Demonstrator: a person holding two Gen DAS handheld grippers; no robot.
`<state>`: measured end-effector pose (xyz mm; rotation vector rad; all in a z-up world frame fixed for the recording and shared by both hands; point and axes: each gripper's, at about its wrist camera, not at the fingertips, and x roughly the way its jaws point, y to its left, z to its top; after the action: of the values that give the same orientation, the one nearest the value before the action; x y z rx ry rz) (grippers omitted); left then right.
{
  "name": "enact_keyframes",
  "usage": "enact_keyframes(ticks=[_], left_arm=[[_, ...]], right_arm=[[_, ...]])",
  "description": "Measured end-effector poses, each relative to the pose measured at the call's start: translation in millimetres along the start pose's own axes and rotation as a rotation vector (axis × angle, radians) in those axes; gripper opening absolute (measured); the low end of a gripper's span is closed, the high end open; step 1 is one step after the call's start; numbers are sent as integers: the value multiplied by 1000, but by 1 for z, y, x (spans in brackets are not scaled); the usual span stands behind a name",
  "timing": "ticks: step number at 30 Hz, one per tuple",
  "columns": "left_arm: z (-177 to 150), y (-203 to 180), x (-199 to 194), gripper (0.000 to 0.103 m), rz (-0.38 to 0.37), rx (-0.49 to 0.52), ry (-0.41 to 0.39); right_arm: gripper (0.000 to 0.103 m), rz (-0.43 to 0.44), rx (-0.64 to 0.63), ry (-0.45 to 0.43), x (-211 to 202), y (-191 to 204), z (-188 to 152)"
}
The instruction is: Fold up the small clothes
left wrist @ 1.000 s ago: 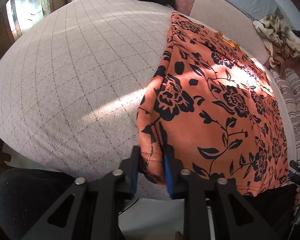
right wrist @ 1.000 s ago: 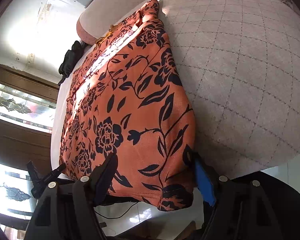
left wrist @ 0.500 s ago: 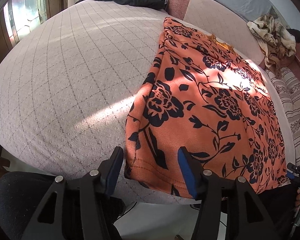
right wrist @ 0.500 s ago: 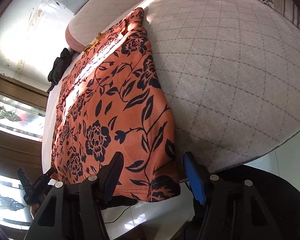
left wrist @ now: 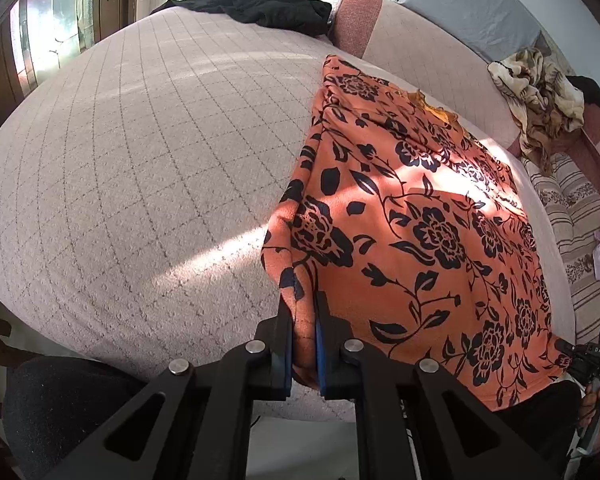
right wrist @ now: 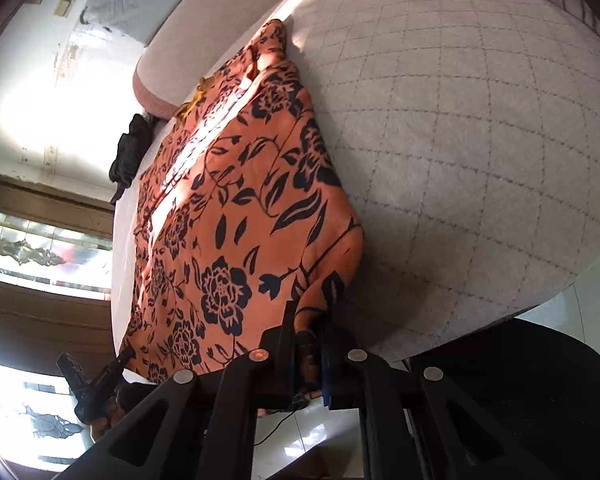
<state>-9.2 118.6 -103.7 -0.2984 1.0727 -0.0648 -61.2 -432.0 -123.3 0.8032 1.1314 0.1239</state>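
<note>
An orange garment with a black flower print [left wrist: 420, 216] lies spread on the quilted pinkish bed [left wrist: 140, 168], its hem at the near edge. My left gripper [left wrist: 303, 344] is shut on the garment's near left hem corner. In the right wrist view the same garment [right wrist: 236, 216] runs away from me, and my right gripper [right wrist: 309, 356] is shut on its near right hem corner. Each gripper also shows small in the other's view, at the far hem corner: the right one [left wrist: 580, 360] and the left one [right wrist: 100, 376].
A black garment [left wrist: 268, 8] lies at the bed's far edge by the padded headboard [left wrist: 420, 48]. A crumpled beige cloth [left wrist: 540, 96] and a striped blanket [left wrist: 580, 216] are at the right. A black stool [right wrist: 540, 400] stands below the bed edge. A window [right wrist: 40, 248] is at the left.
Half a second ago both grippers were open around the hem corners. Both have since shut on the cloth, and the corners are bunched between the fingers.
</note>
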Motion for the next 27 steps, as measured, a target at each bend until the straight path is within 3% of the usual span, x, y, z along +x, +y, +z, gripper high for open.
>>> enact_keyframes(ticks=[2,3,4,5,6,7,9,11,12,13,18,20,23,24,26,27], left_arm=[[-4,2,13,12,28,-16,48],[-6,3,17,17,36,-24,65],[-7,2,16,25,31,-25,54],[-7,0,13,35,25,-23,51],[-7,-2,12,56,26,-18,45],[-8,-4,10,62,36,-9,25],[-9,-7,14,62,76,19,30],[-10,-8,19,33,106,44,50],[-9,-8,17,8,89,55,47],[-8,-8,13,7,38,46,54],[-2,-18,-25,7,-2,53,-51],[-1,-14,-15,8,15,40,-22],[-8,0,19,12,75,-6,93],[-8,3,18,13,60,-18,73],[-8,4,11,26,54,-20,56],[-7,3,10,44,66,-12,49]], right_arm=[[19,-1,40,29,6,-8,0],[36,-9,48,33,8,-10,-1],[62,-15,46,35,8,-10,-3],[67,-2,32,28,8,-7,-4],[70,-5,21,21,8,-4,-4],[70,-15,16,18,9,-1,-3],[69,-23,12,27,15,-2,-1],[51,-47,18,43,23,-7,0],[27,-66,15,38,23,-8,0],[6,-59,19,36,22,-10,1],[6,14,-16,-27,-6,7,2],[6,28,-23,-29,-7,10,5],[10,25,12,15,11,2,6],[10,23,25,13,15,-1,5],[11,36,35,-2,15,-1,3],[16,36,31,-7,15,0,2]])
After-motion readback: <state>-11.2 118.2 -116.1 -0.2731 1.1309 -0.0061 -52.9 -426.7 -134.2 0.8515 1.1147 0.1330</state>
